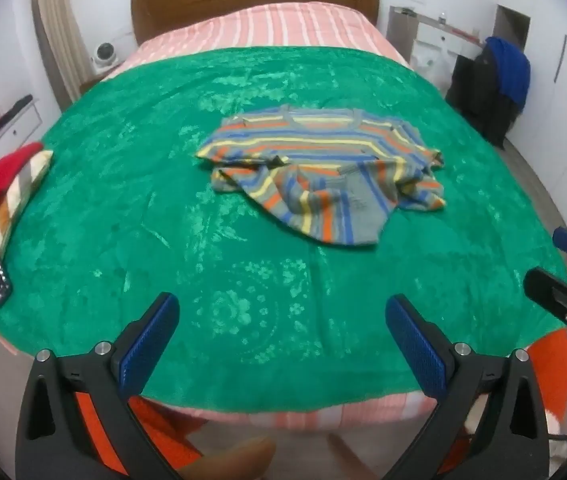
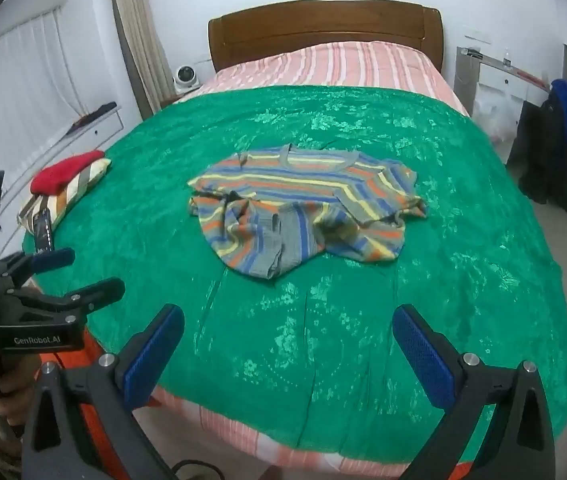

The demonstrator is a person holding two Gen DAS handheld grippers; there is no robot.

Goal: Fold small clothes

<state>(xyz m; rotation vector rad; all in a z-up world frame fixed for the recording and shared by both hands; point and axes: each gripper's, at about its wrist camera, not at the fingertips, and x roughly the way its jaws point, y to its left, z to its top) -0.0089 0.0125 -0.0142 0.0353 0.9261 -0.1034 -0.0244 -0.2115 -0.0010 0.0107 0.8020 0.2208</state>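
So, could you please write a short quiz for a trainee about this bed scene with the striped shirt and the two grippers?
1. True or false: the striped shirt is already neatly folded.
2. What lies under the shirt? A) green blanket B) bare floor C) a chair
3. Fill in: both the left gripper and the right gripper have ____ jaws and hold nothing.

Key:
1. False; it lies crumpled, its lower part bunched up.
2. A
3. open

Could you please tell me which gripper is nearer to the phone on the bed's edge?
Left gripper: it hovers just beside the phone. The right gripper hangs further along the bed's foot.
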